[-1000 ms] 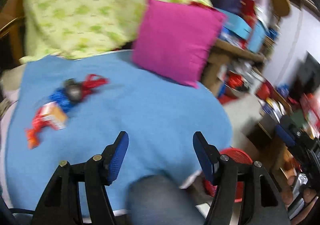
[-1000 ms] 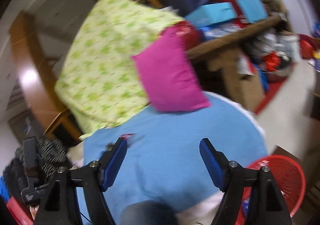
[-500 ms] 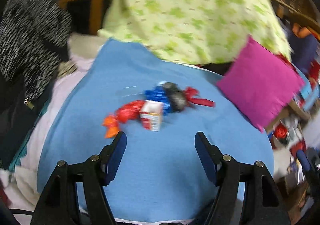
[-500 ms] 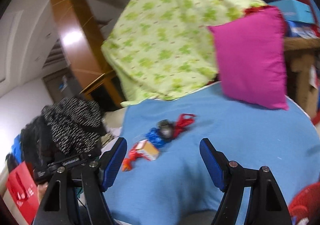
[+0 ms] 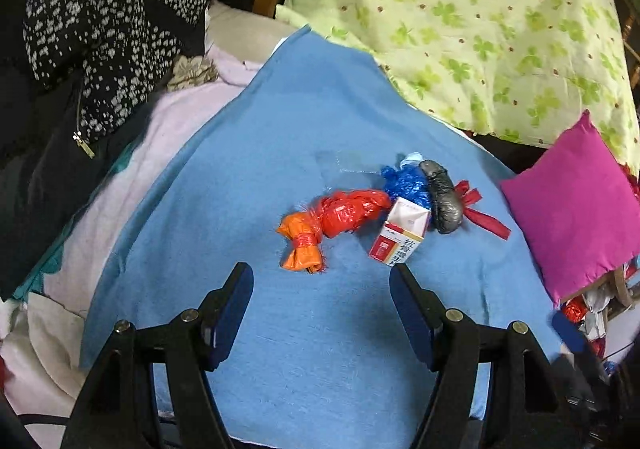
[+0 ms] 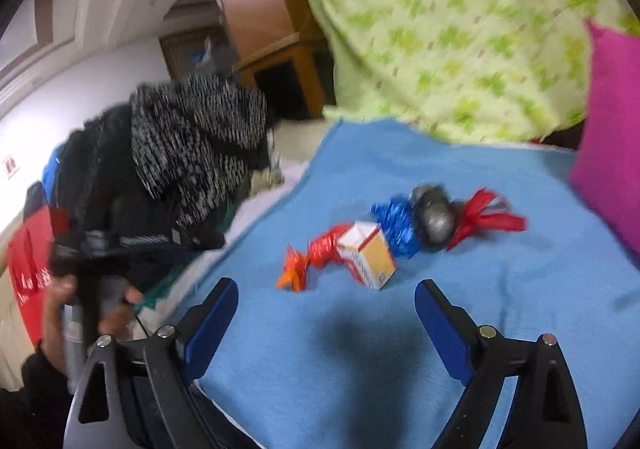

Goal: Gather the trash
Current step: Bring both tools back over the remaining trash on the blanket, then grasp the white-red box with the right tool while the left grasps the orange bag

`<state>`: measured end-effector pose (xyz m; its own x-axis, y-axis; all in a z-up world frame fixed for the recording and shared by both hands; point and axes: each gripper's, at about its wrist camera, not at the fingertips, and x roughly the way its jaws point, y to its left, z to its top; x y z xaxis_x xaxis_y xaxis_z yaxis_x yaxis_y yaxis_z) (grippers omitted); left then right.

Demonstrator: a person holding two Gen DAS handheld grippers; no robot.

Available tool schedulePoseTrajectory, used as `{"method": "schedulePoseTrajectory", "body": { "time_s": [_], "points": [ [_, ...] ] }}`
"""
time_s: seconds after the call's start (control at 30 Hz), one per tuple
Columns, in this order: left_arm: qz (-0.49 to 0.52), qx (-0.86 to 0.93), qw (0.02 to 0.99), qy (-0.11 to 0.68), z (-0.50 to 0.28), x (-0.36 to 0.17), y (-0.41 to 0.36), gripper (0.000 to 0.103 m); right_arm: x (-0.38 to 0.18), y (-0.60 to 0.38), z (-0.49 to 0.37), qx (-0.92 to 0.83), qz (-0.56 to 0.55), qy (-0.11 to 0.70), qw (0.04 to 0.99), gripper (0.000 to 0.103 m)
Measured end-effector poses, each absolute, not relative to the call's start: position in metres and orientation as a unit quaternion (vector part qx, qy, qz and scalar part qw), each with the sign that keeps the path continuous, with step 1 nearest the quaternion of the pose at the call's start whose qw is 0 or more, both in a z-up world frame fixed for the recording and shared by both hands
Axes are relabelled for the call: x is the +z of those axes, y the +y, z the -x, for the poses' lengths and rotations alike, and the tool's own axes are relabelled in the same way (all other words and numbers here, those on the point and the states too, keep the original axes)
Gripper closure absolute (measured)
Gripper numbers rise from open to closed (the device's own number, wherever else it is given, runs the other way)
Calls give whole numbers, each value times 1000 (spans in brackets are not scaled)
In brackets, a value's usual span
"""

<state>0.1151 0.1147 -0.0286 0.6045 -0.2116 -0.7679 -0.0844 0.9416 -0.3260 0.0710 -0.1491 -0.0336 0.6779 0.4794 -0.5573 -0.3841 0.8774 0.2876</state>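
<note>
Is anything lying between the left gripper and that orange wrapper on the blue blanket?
Nothing visible. The left gripper stands open and empty, with only bare blue blanket between its fingers and the orange wrapper. The small carton sits off to the wrapper's right, apart from it.

The blanket is plain blue. On it lie an orange bag, a red bag, a blue bag, a grey bag and a white, red and yellow box. The cushion is magenta. The sheet is pale green with clover leaves. The garment is black with white speckles.
</note>
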Motion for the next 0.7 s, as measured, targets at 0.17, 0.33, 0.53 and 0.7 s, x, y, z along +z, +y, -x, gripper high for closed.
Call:
{"method": "schedulePoseTrajectory", "body": {
  "time_s": [0.17, 0.33, 0.53, 0.7],
  "points": [
    [173, -28, 863, 474, -144, -46, 112, 32, -74, -121, -142, 265, -60, 389, 880, 11],
    [152, -34, 855, 495, -180, -57, 100, 32, -108, -108, -190, 255, -66, 435, 861, 11],
    [158, -65, 838, 519, -210, -89, 96, 32, -140, -98, -241, 246, -13, 458, 854, 11],
    [189, -78, 808, 553, -217, -113, 107, 32, -158, -102, -252, 280, -12, 441, 852, 11]
  ]
}}
